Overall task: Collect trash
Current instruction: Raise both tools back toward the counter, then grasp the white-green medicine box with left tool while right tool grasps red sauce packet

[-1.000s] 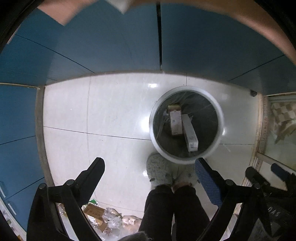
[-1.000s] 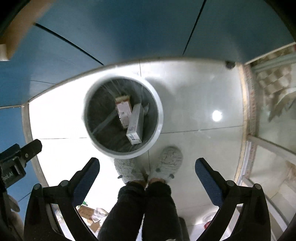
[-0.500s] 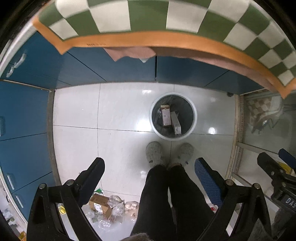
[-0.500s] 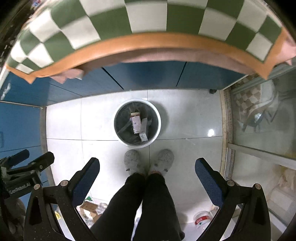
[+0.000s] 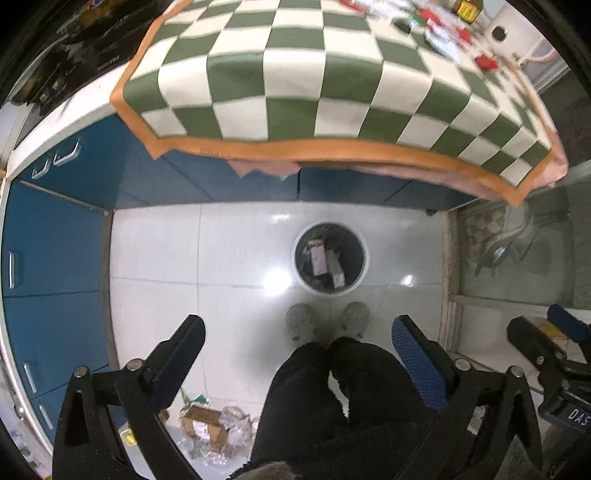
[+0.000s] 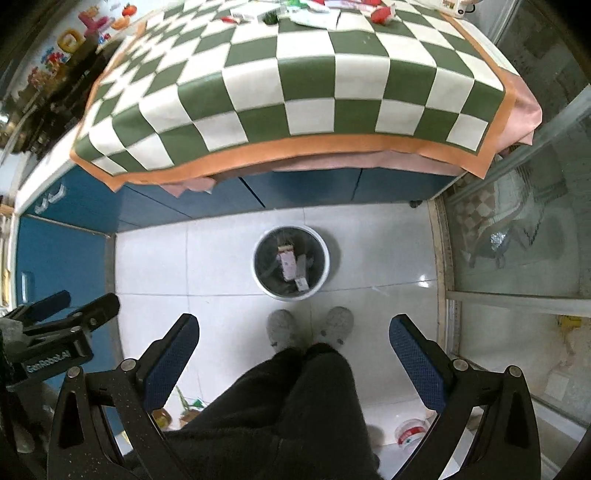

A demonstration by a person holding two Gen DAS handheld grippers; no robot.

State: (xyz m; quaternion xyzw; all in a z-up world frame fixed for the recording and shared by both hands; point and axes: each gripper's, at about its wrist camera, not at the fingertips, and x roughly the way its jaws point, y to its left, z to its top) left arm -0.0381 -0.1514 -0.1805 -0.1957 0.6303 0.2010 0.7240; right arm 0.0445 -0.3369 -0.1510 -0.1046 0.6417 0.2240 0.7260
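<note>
A round white-rimmed trash bin (image 5: 364, 258) (image 6: 258, 273) stands on the floor below the counter, with a couple of small cartons (image 5: 319, 260) (image 6: 290, 264) inside. Both grippers are high above it, pointing down. My left gripper (image 5: 301, 347) is open and empty. My right gripper (image 6: 295, 343) is open and empty. More trash, red and white wrappers and papers (image 6: 314, 16) (image 5: 443, 33), lies at the far side of the checkered tablecloth (image 6: 295, 85) (image 5: 314, 81).
The person's legs and grey slippers (image 5: 327, 325) (image 6: 310, 326) stand just before the bin. Blue cabinets (image 5: 48, 258) line the left. A glass door (image 6: 517, 240) is at the right. A carton and crumpled plastic (image 5: 210, 432) lie on the floor behind.
Both grippers have risen well away from the bin, from close over it up to above counter height. The checkered tabletop and its litter have come into view. Both stay open.
</note>
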